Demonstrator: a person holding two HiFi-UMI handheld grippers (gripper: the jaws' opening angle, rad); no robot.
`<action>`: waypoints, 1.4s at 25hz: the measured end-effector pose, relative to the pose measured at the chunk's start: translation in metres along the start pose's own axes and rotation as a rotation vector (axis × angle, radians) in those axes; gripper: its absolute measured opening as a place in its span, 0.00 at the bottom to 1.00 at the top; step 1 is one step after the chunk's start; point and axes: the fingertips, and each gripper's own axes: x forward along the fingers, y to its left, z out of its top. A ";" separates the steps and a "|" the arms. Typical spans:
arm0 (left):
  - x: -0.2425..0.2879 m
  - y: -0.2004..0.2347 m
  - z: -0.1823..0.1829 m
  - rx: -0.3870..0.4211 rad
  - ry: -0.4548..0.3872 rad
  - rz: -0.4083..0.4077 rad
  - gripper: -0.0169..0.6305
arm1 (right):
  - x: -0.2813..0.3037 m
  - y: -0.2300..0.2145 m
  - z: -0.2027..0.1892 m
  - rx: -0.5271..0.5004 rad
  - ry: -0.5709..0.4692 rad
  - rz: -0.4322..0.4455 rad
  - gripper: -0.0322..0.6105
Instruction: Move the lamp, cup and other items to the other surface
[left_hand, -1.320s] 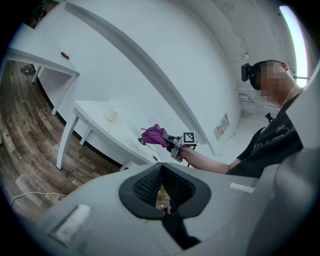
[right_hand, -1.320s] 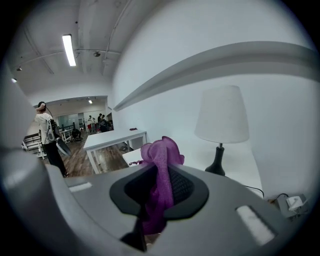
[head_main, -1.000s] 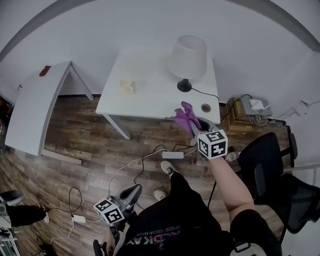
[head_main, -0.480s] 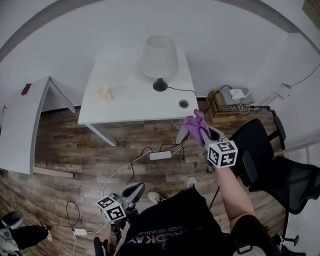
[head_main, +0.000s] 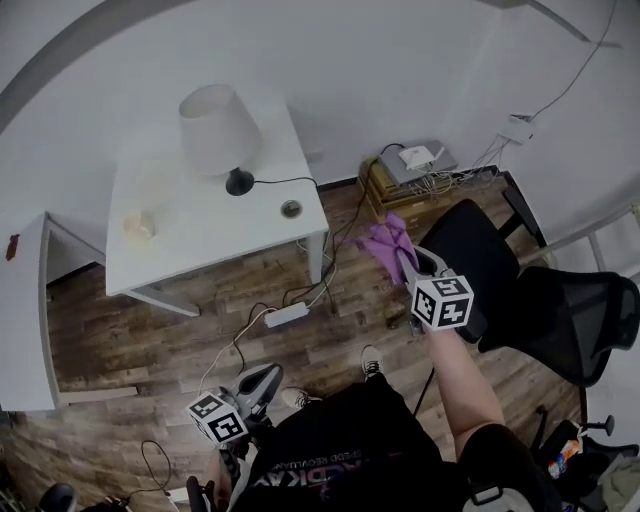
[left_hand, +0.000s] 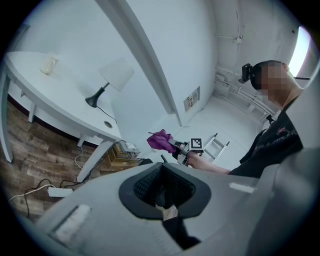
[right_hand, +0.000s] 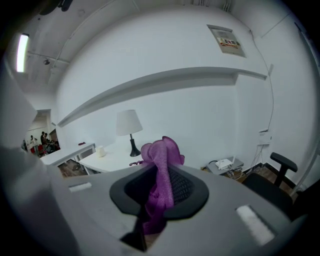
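My right gripper (head_main: 401, 256) is shut on a purple cloth (head_main: 387, 240), held over the wooden floor between the white table (head_main: 190, 262) and a black office chair (head_main: 482, 252). In the right gripper view the purple cloth (right_hand: 161, 161) bunches up out of the right gripper (right_hand: 160, 186). The white-shaded lamp (head_main: 218, 128) and a pale cup (head_main: 140, 223) stand on that table. The left gripper (head_main: 262, 384) hangs low by the person's leg, and in its own view the left gripper (left_hand: 162, 187) looks shut with nothing in it. That view also shows the lamp (left_hand: 115, 76) and cup (left_hand: 48, 65).
A second white table (head_main: 22, 320) stands at the left edge. A power strip (head_main: 286, 315) and cables lie on the floor under the near table. A low box with a router (head_main: 410, 163) sits by the wall. Another black chair (head_main: 590, 320) stands at the right.
My right gripper has carried the purple cloth rightward, away from the table's front edge and out over the floor near the black chair. The head view swung right. The left gripper stays low.
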 end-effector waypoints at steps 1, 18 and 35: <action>0.013 -0.004 -0.002 0.001 0.014 -0.011 0.01 | -0.007 -0.017 -0.003 0.013 0.002 -0.019 0.13; 0.219 -0.067 -0.054 -0.040 0.187 -0.094 0.01 | -0.078 -0.303 -0.094 0.178 0.108 -0.281 0.13; 0.272 -0.073 -0.077 -0.086 0.311 0.022 0.01 | -0.051 -0.456 -0.257 0.361 0.387 -0.453 0.13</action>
